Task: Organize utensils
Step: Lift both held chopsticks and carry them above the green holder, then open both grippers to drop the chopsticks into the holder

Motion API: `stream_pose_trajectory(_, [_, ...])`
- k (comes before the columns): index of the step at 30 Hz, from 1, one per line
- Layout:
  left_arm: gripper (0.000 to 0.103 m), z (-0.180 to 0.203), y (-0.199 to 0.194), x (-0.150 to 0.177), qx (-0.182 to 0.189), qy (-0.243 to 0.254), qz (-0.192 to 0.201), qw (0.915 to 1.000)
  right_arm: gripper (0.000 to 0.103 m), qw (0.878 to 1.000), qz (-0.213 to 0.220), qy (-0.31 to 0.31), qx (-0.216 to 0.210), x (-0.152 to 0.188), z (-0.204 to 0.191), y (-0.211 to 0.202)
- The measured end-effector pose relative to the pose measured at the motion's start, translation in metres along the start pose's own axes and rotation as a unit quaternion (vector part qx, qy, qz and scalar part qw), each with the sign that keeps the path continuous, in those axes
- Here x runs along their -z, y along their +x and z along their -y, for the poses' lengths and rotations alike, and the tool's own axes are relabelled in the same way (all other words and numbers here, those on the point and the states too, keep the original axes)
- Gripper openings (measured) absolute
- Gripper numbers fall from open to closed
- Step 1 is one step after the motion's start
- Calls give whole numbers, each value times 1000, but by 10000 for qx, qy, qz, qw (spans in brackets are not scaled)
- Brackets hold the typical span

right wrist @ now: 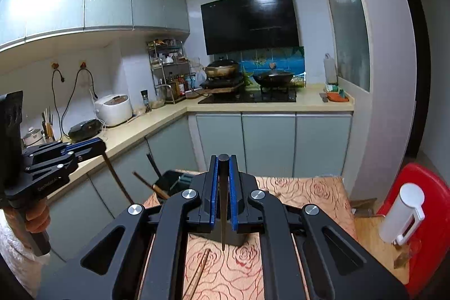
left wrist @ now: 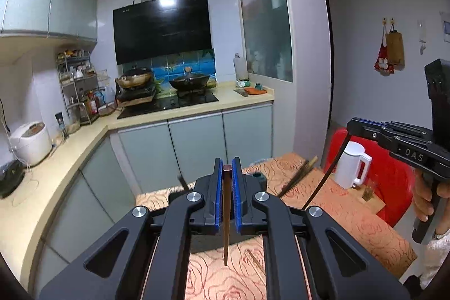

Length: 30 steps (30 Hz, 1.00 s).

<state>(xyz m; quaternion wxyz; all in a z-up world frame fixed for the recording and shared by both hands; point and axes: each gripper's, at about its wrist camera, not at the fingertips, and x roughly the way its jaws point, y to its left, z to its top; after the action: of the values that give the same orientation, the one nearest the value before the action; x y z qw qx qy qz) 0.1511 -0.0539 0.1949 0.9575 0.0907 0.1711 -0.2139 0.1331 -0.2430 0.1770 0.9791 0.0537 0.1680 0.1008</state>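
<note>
My left gripper (left wrist: 227, 165) is shut on a brown chopstick (left wrist: 226, 215) that hangs point-down above the rose-patterned table (left wrist: 351, 218). My right gripper (right wrist: 224, 161) is shut on a dark chopstick (right wrist: 224, 204), also hanging point-down. In the left wrist view the right gripper (left wrist: 350, 128) shows at the right with its dark chopstick (left wrist: 326, 173) slanting down. In the right wrist view the left gripper (right wrist: 102, 144) shows at the left with its chopstick (right wrist: 116, 176). A black utensil holder (right wrist: 171, 183) with chopsticks leaning in it stands at the table's far edge. A loose chopstick (right wrist: 198, 274) lies on the cloth.
A white kettle (left wrist: 351, 165) and a small glass (left wrist: 368, 190) stand on a wooden board at the table's right, before a red chair (left wrist: 393, 182). Kitchen counter (left wrist: 70, 156) with rice cooker, spice rack and stove with woks runs along the left and back.
</note>
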Motion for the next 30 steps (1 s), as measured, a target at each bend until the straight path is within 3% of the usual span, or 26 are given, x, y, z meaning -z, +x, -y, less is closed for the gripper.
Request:
stream_pose_trajectory(15, [7,-12,54,-62,-314,-352,380,9982,8,9999,124,39,88,-38,-2,41])
stream_pose_trajectory(26, [7,-13,99,-35,-249,-363,25,9990,8,9998,-172,-9,115,-33,-4,81])
stream_pose_trajectory(30, [7,-16,111,-25,-311,-406,-102,9986,8,9989,-296,-174,303,-25,-10,97])
